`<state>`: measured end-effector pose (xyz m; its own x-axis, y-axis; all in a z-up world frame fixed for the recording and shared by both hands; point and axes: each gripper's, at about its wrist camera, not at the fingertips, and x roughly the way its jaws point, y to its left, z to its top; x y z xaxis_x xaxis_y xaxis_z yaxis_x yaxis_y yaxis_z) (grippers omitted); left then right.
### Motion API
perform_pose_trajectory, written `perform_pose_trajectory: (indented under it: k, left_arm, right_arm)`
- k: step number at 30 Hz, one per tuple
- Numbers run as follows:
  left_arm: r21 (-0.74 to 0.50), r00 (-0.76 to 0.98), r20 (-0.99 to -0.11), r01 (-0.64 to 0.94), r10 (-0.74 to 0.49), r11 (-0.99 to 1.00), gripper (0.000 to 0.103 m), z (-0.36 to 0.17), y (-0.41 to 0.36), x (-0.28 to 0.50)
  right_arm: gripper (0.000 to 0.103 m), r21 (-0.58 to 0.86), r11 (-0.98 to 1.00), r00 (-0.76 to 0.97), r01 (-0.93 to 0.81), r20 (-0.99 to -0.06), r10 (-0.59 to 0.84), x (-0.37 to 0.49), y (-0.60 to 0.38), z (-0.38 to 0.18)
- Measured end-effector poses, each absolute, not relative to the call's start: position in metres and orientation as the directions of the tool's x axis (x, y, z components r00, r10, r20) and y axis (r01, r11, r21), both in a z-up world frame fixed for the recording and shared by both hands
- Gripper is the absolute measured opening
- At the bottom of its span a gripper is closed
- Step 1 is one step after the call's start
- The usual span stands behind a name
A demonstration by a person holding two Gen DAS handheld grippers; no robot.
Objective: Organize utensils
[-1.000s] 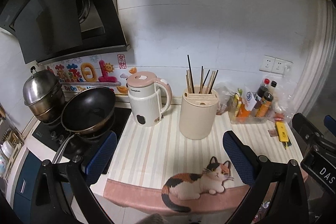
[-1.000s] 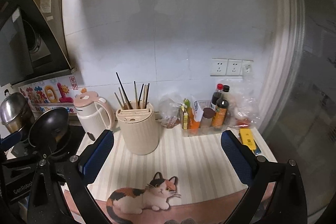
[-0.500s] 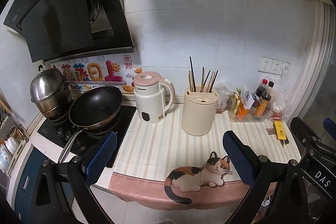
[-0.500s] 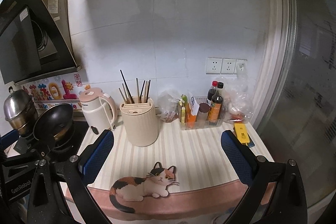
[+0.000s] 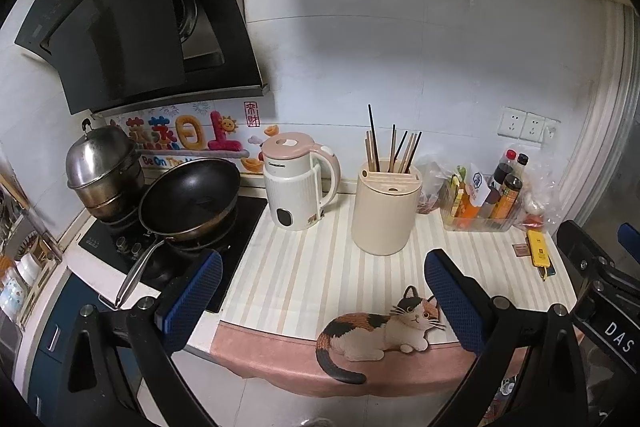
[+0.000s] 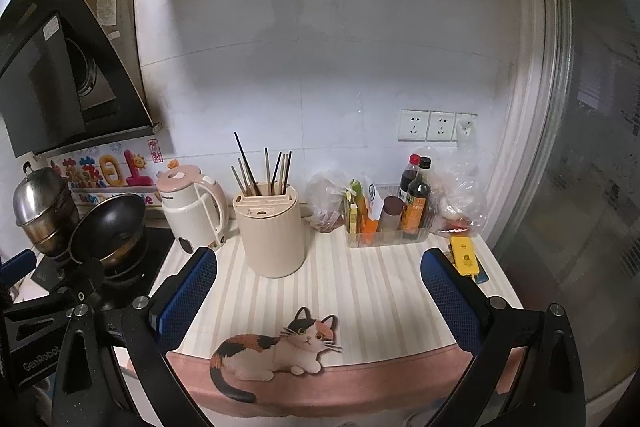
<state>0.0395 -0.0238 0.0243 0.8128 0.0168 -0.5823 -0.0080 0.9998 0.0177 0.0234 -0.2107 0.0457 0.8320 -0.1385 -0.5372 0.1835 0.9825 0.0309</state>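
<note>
Striped counter (image 6: 360, 291): chopstick holder (image 6: 273, 231) stands well beyond both wide, empty claws, left (image 5: 320, 301) and right (image 6: 318, 295).

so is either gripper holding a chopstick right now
No: the left gripper and right gripper are both open and empty, and the chopsticks stand in the holder.

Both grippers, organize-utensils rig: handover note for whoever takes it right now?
Left gripper: open, empty, hanging off the counter's front edge.
Right gripper: open, empty, same height, facing the counter.
Chopsticks: standing upright in the cream utensil holder, which sits on the striped mat between the kettle and the condiment tray.
Done: no loose utensils visible on the mat.
Left: cannot tell from these views; check for stray utensils before moving in.
</note>
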Motion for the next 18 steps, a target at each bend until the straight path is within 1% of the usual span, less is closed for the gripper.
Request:
perform_pose_trajectory:
  k: [18]
  left_arm:
    - [0.03,0.813,-0.581,-0.024,0.037,0.999,0.103,0.0209,-0.0231,0.0342]
  right_arm:
    - [0.103,0.015,0.985,0.819,0.173,-0.557,-0.136,0.0215,-0.2098,0.0382]
